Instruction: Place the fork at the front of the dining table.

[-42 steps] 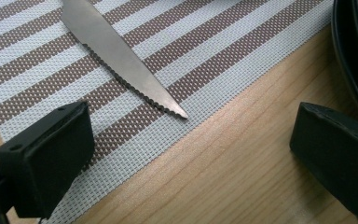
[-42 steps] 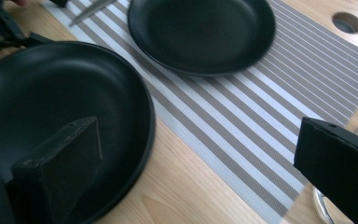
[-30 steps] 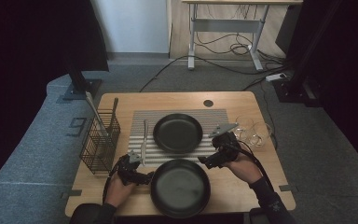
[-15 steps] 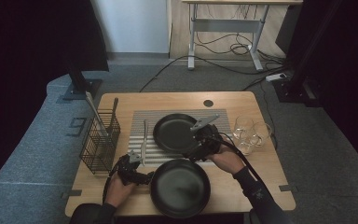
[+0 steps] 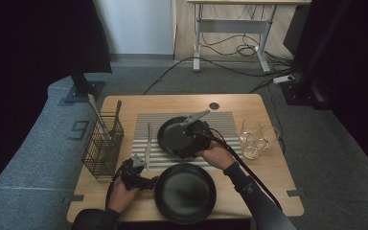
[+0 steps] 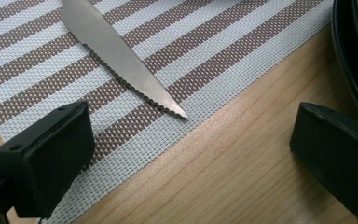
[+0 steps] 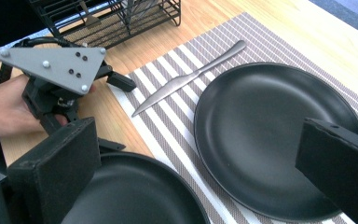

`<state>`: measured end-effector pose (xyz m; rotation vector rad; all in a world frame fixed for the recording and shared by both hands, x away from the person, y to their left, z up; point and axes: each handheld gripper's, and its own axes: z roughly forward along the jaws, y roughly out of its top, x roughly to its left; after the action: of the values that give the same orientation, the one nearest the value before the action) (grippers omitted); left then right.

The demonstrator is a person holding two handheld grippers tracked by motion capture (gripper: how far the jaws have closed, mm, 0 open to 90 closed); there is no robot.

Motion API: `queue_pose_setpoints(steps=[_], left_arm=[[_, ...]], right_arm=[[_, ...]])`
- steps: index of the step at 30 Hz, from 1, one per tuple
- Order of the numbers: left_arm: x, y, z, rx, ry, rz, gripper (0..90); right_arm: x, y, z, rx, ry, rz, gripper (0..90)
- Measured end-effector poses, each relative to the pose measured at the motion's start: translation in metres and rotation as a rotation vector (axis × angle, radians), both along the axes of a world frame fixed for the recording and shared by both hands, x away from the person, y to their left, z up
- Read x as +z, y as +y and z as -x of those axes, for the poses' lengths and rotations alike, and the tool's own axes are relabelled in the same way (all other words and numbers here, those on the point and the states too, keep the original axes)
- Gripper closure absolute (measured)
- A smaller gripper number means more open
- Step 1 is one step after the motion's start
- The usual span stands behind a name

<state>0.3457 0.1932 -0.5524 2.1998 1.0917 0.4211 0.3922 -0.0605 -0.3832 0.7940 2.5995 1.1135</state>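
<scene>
Our right gripper point(image 5: 188, 147) hangs over the far plate point(image 7: 270, 135) on the striped mat point(image 5: 223, 125), jaws wide apart, nothing held. Our left gripper point(image 6: 191, 154), jaws also apart, sits by the knife point(image 6: 121, 58). Next, we judge, comes closing on that plate's rim.

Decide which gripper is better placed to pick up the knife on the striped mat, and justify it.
Left. The left gripper sits just off the knife tip, jaws open and aimed at the blade. The right gripper is open over the far black plate, farther from the knife.
</scene>
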Motion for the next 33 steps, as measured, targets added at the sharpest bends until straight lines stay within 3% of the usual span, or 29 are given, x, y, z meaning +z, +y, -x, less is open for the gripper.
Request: queue_pose_setpoints(steps=[20,33], left_arm=[[0.0,0.0,0.0,-0.001,0.002,0.0,0.0],[0.0,0.0,0.0,0.0,0.0,0.0,0.0]], right_arm=[[0.027,0.046,-0.013,0.068,-0.045,-0.006,0.9],[0.04,0.077,-0.02,0.12,-0.025,0.005,0.5]])
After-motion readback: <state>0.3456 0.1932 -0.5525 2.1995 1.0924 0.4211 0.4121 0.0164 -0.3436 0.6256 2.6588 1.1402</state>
